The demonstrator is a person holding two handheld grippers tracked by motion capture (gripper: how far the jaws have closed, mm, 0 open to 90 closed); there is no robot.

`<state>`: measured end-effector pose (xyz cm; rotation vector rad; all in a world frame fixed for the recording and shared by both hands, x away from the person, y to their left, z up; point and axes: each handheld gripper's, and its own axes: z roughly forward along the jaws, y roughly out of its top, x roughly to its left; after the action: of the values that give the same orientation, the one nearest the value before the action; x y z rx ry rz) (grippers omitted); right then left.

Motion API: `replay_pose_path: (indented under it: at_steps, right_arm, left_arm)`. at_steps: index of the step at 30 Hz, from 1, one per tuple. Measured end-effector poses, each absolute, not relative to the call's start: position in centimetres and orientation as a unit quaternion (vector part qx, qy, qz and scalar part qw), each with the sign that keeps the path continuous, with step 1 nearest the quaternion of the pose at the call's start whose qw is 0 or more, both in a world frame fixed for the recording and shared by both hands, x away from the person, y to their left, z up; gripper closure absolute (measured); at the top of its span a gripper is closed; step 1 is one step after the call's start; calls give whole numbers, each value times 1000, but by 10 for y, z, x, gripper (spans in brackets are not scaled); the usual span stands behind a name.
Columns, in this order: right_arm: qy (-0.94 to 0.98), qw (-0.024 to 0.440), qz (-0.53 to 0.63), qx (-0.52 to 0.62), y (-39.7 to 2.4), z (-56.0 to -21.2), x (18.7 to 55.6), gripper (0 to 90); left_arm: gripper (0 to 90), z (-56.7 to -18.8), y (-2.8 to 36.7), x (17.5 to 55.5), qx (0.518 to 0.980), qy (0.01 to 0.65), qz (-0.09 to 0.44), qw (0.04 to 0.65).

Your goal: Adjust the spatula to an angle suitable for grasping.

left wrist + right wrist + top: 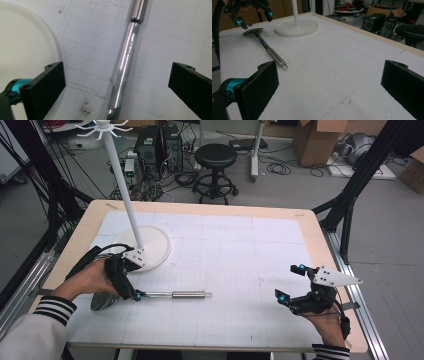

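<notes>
Ladle (150, 295) is seen lying flat near the table's (280, 215) front left corner in the high view, left gripper (131, 281) over its shaft. In the left gripper view, the jaws are spread wide, shaft (125, 62) untouched between them, so it could get nudged and rolled if they're lowered crooked. Right gripper (329, 82) is held wide and empty too.

The high view looks forward and down over the whole desk (280, 245). The left gripper view sits close above the metal ladle (125, 62), which lies between its fingers. The right gripper view faces low across the desk, sharing that ladle (268, 48) and the white stand (297, 26) far beyond its fingers.
</notes>
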<state>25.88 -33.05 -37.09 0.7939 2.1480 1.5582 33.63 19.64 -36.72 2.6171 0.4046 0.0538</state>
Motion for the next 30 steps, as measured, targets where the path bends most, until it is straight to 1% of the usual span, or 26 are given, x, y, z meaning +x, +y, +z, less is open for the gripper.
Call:
replay_pose_path:
  at_steps: [1,3,4,5,6,7,8,9,10,11,13,14,15,16,17,18,20,22,24,25,28,30]
  right_arm:
    - [762,185,553,281,-331,-371,259,4]
    - [763,186,552,280,-331,-371,259,4]
    - [763,186,552,280,-331,-371,259,3]
    - [763,183,552,282,-331,-371,259,4]
    - [763,184,553,281,-330,-371,259,4]
    - [763,184,553,280,-330,-371,259,4]
    - [763,184,553,280,-330,-371,259,4]
    - [763,184,552,280,-330,-371,259,4]
    - [763,185,553,279,-331,-371,259,4]
    - [763,185,553,279,-331,-371,259,4]
    - [763,183,553,281,-331,-371,259,4]
    - [763,184,553,280,-331,-372,259,4]
    - [763,182,552,281,-330,-372,259,4]
    - [764,183,552,280,-330,-372,259,4]
    - [764,183,552,279,-330,-372,259,3]
    - [764,183,552,279,-330,-371,259,4]
    - [763,182,553,280,-330,-371,259,4]
    - [762,184,554,280,-331,-371,259,4]
    - [763,186,553,279,-331,-371,259,4]
    - [762,185,553,280,-332,-371,259,3]
    - [762,185,554,279,-332,-371,259,4]
    - [762,184,554,280,-332,-371,259,4]
  left_arm:
    - [17,-366,196,338,966,126,34,222]
    - [17,-369,193,334,962,142,36,232]
    - [17,-368,194,337,970,118,43,209]
    - [17,-371,191,334,963,137,42,227]
    - [17,-371,190,334,964,132,45,226]
    - [17,-370,191,336,970,114,49,209]
    - [17,-372,188,333,966,123,50,221]
    - [17,-371,188,334,972,101,59,205]
    - [17,-371,188,336,976,88,60,191]
    - [17,-375,185,332,970,103,51,212]
    - [22,-377,182,329,972,93,51,210]
    - [30,-376,181,331,977,75,52,193]
    - [33,-378,180,330,976,78,50,196]
    - [33,-377,179,332,982,54,57,172]
    - [34,-381,176,329,978,71,48,191]
    - [35,-382,175,329,979,65,49,186]
    - [85,-385,172,329,981,56,46,183]
    - [93,-387,170,329,981,53,42,183]
    - [97,-388,169,330,983,45,43,171]
    - [114,-389,168,330,984,43,39,166]
    - [216,-390,168,331,987,28,33,156]
    - [267,-391,167,331,988,26,31,150]
